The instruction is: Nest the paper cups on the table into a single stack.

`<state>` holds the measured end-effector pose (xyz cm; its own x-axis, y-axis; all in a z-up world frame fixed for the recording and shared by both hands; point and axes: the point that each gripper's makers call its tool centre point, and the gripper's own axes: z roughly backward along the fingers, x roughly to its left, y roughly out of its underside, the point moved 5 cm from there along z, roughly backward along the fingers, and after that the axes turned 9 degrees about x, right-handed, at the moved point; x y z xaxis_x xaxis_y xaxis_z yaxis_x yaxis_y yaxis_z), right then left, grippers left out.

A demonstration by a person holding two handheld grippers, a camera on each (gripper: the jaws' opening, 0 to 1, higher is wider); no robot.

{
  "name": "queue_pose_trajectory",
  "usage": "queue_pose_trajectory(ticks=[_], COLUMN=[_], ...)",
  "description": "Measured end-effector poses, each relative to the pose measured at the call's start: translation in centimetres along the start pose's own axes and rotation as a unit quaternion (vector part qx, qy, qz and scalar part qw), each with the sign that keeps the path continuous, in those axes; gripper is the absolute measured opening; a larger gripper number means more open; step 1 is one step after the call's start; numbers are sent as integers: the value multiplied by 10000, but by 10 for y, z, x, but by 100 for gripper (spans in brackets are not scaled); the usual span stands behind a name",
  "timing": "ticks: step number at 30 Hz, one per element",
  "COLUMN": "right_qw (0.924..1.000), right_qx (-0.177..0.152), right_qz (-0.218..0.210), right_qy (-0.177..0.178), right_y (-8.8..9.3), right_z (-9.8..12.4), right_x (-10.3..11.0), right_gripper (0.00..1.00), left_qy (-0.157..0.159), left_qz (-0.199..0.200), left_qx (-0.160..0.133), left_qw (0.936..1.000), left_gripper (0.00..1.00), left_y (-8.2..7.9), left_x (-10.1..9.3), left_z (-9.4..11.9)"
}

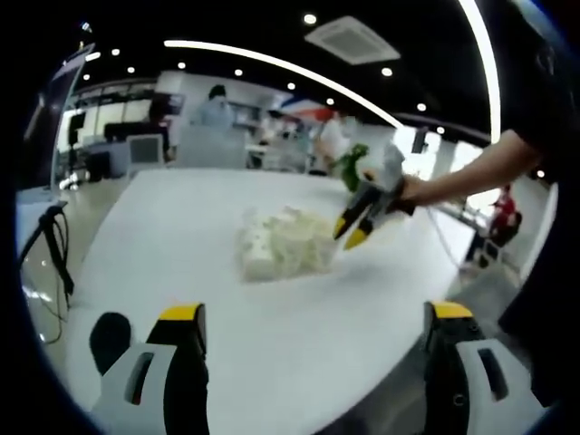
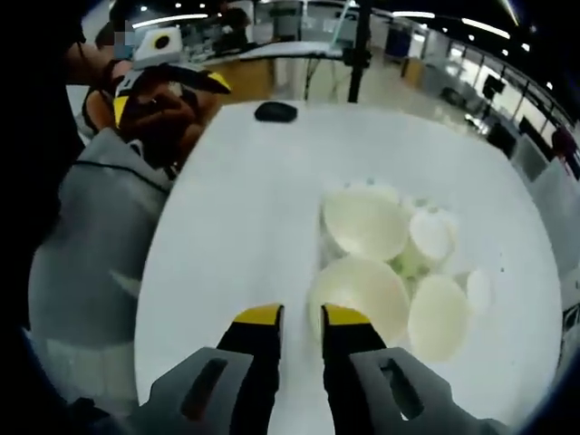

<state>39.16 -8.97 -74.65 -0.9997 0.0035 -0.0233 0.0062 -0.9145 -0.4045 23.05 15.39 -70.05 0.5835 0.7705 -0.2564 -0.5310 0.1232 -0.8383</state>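
We judge the task barely begun: the paper cups (image 2: 381, 263) sit as a loose cluster on the white table (image 2: 227, 227), several with their open mouths showing side by side, and we see no finished single stack, so nearly all the nesting looks left to do. Going left to right in the left gripper view, our left gripper (image 1: 313, 340) hangs low over the near table edge with its jaws spread wide and nothing between them; the cluster (image 1: 285, 243) lies well ahead of them, near the middle of the table, and further right the right gripper (image 1: 355, 220) reaches in from the far side, its yellow tips just beside the cluster's right edge. In the right gripper view, that gripper (image 2: 302, 319) has its jaws drawn near each other with a narrow gap, pinching nothing that we can make out; the nearest cup (image 2: 358, 292) lies just beyond the right jaw's tip, slightly to its right, whether touching we cannot tell.
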Motion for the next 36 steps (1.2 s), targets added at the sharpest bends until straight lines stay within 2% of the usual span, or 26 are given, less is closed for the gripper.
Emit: queue_pose_trajectory(ticks=[9,15,25,36], right_qw=[9999,9996,9993,9996], right_qx=[111,131,180,162], right_qz=[79,217,307,206], right_qy=[-69,-113,-79,-74], right_y=[4,3,0,-1], right_z=[-5,-5,-3,10], right_x=[-2,-1,4,18], right_gripper=[8,0,0,0], left_qy=[-48,-13,-34,-3], left_qz=[62,91,103,116], left_qx=[-10,31,28,26], left_qw=[10000,10000,9999,9999], left_gripper=[100,99,99,100], left_y=[3,5,5,5], left_x=[1,-1,0,-3], left_z=[2,3,2,1])
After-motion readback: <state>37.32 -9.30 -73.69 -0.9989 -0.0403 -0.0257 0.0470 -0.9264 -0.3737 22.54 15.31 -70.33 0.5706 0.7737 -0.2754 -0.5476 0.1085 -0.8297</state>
